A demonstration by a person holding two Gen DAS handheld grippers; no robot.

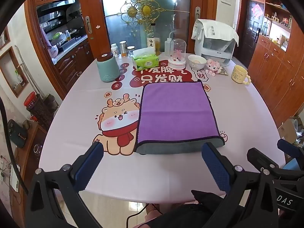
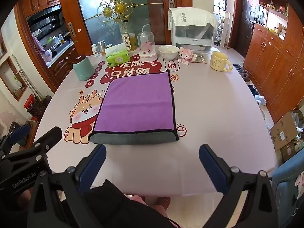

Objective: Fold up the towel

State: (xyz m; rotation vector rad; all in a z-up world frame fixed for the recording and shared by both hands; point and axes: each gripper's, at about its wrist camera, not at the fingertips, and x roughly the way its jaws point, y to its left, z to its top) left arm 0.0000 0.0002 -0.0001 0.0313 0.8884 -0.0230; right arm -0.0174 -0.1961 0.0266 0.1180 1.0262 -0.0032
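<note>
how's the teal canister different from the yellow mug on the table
The teal canister is taller and wider than the yellow mug. The canister is closed with a dark lid; the mug is open-topped. The mug has a bumpy handle on its side; the canister has none. The canister stands left of the purple towel, the mug off to its right. Both stand upright on the table, clear of the towel.

On the tabletop (image 2: 218, 102) I count one folded purple microfibre towel (image 2: 136, 102), one teal ceramic canister (image 2: 83, 68), one green tissue pack (image 2: 117, 57), one white bowl (image 2: 168, 52), one yellow mug (image 2: 219, 61), one pink plush toy (image 2: 186, 56), three small jars (image 1: 123, 49).
</note>
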